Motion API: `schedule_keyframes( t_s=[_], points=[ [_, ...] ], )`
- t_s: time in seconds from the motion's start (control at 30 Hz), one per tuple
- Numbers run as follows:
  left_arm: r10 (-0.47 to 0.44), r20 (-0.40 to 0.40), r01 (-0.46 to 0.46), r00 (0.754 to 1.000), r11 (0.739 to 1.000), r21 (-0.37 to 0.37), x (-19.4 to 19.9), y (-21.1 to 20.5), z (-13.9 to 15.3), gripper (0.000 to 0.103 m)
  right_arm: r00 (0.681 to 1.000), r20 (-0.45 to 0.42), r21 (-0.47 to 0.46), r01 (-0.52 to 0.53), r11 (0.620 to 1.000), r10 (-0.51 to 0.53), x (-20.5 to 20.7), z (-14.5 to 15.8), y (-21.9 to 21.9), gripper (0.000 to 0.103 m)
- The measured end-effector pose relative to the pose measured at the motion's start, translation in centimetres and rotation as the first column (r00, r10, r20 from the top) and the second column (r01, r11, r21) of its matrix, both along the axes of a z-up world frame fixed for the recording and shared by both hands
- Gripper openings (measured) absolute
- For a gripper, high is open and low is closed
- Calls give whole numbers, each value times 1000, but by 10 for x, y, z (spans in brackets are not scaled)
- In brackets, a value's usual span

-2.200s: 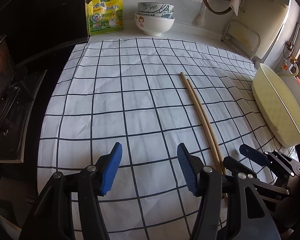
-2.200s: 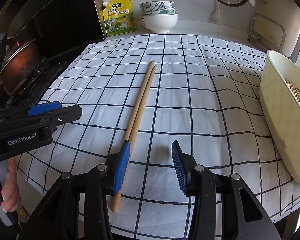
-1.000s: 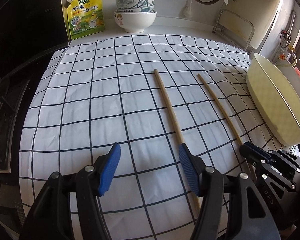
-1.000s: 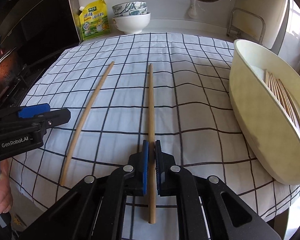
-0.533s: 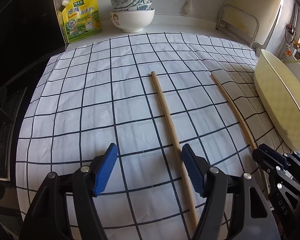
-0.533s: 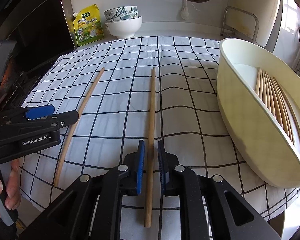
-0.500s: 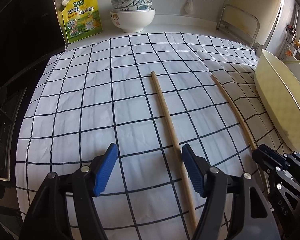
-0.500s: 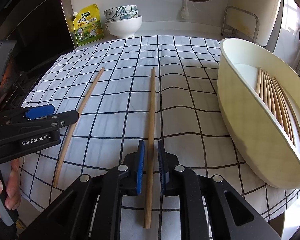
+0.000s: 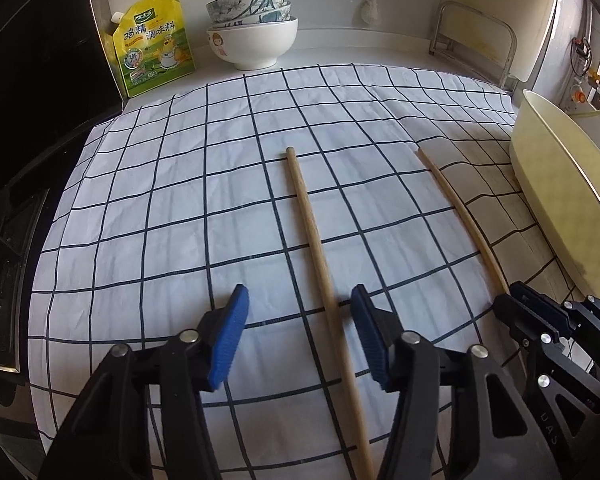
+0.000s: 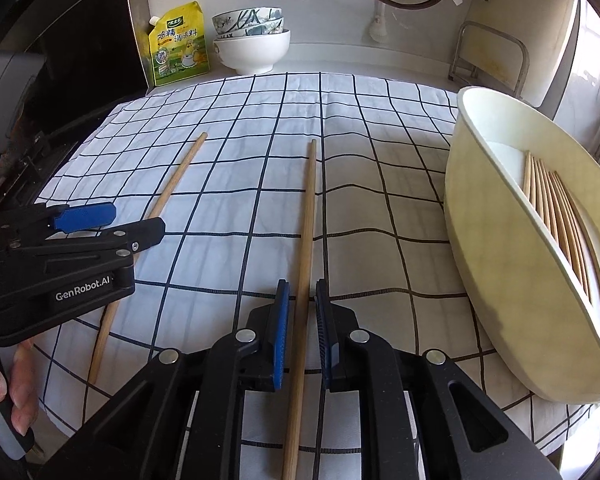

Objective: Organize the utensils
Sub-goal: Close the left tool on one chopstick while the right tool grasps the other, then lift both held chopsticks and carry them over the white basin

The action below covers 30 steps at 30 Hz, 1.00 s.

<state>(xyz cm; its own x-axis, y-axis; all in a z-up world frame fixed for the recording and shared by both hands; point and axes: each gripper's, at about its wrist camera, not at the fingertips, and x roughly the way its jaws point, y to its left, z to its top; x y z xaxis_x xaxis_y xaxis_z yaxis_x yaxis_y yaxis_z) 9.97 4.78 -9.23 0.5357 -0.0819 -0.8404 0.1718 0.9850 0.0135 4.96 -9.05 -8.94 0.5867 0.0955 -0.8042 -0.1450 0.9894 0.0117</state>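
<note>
Chopsticks on the checked cloth, two of them lying apart and roughly parallel. Left gripper has its jaws spread wide around the near part of the left chopstick, which sits closer to the right-hand blue pad; can't tell if it touches. Right gripper has its jaws narrowly apart with the right chopstick running between the pads, small gaps either side, so not clamped as far as I can see.

Cream tub stands at the cloth's right edge, and the right wrist view shows a bunch of chopsticks lying inside it. The left wrist view only gets the tub's outer wall, nothing inside. Back by the wall: stacked bowls beside a yellow seasoning pouch. Right view also catches fingers on the left gripper's handle.
</note>
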Motion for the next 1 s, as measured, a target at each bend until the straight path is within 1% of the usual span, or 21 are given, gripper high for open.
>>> schedule_keyframes(
  t_s=[0.03, 0.07, 0.13, 0.17, 0.2, 0.23, 0.37, 0.5, 0.7, 0.87, 1.0],
  points=[
    [-7, 2, 7, 1000, 1000, -1, -1, -2, 0, 38, 1000, 1, -2, -2, 1000, 2, 1, 0, 1, 13],
    [-14, 5, 14, 1000, 1000, -4, -2, -5, 0, 35, 1000, 2, -1, -5, 1000, 5, 1, 0, 1, 13],
    [-27, 9, 27, 1000, 1000, -3, -4, -9, 1, 22, 1000, 5, 0, -10, 1000, 10, 2, 0, 1, 11],
    [-33, 8, 33, 999, 999, -6, -5, -11, 1, 19, 1000, 7, -3, -10, 1000, 10, 2, 0, 2, 9],
    [-38, 7, 38, 999, 999, -9, -5, -12, 1, 11, 1000, 8, -3, -10, 1000, 10, 2, -1, 2, 7],
    [-41, 6, 41, 999, 999, -8, -6, -13, 1, 9, 1000, 9, 0, -9, 1000, 9, 2, -1, 1, 7],
    [-46, -8, 46, 999, 998, -32, -6, -11, 2, 7, 1000, 9, 36, -3, 999, 3, 2, -1, -3, 7],
    [-49, -29, 47, 998, 996, -75, -8, -5, 4, 7, 1000, 5, 76, -1, 997, 0, -1, 3, -6, 6],
    [-49, -19, 47, 999, 993, -108, -17, 3, 19, 7, 999, 33, 116, -27, 993, 24, -11, 18, 1, 6],
    [-58, 21, 60, 998, 989, -136, -23, 1, 45, 7, 996, 93, 154, -29, 988, 15, -21, 44, -6, 6],
    [-100, 67, 110, 993, 980, -167, -24, -17, 72, 7, 987, 156, 188, -5, 982, -24, -31, 74, -29, 6]
  ],
)
